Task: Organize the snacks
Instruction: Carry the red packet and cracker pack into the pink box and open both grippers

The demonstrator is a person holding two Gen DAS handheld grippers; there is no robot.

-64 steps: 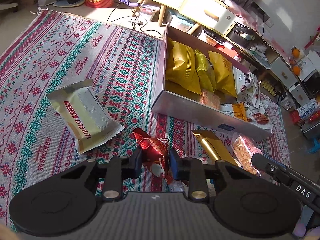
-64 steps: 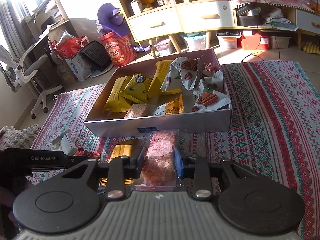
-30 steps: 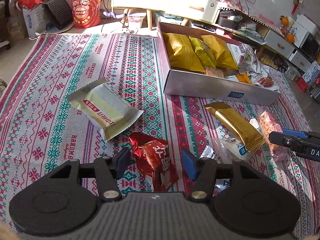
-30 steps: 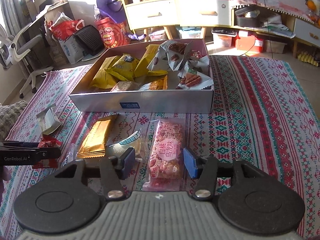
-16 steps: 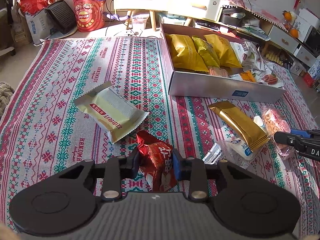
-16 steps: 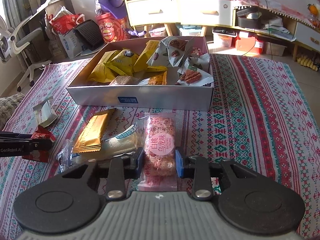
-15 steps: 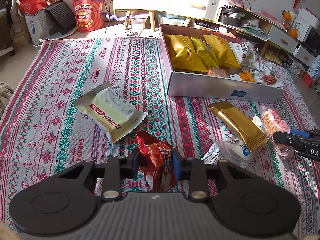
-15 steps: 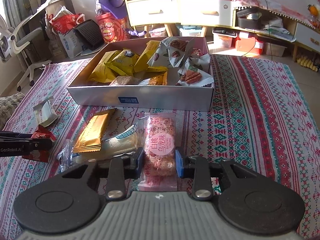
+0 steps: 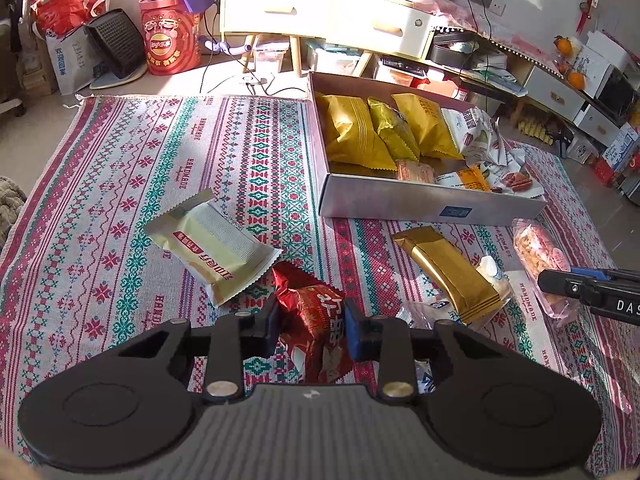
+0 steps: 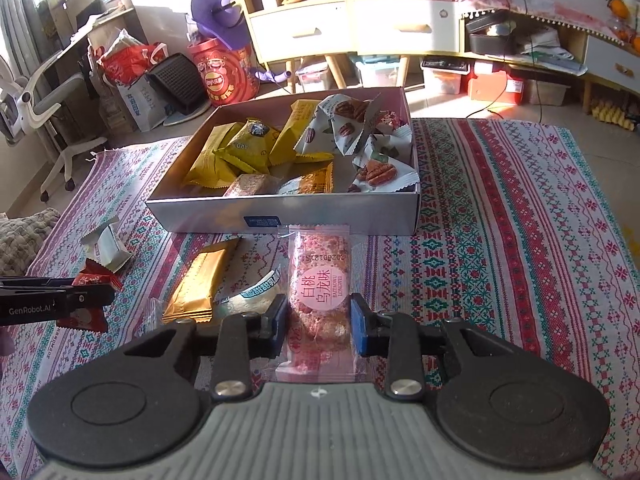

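Now the left gripper (image 9: 311,326) is pinching a red snack packet (image 9: 316,326) while the right gripper (image 10: 319,324) is clamping a pink snack bar (image 10: 320,284), both seemingly resting on the patterned rug (image 10: 500,240).

One open silver box (image 9: 420,204); in it three yellow packets (image 9: 352,136), several white nut-print packets (image 10: 352,128) too crumpled together to count, one small orange packet (image 10: 316,182); on the rug (image 9: 120,168) outside: one cream packet (image 9: 212,246), one red packet (image 9: 320,332), one gold bar (image 9: 444,272), one pink cereal bar (image 10: 320,280), one white-and-clear packet (image 10: 256,294)
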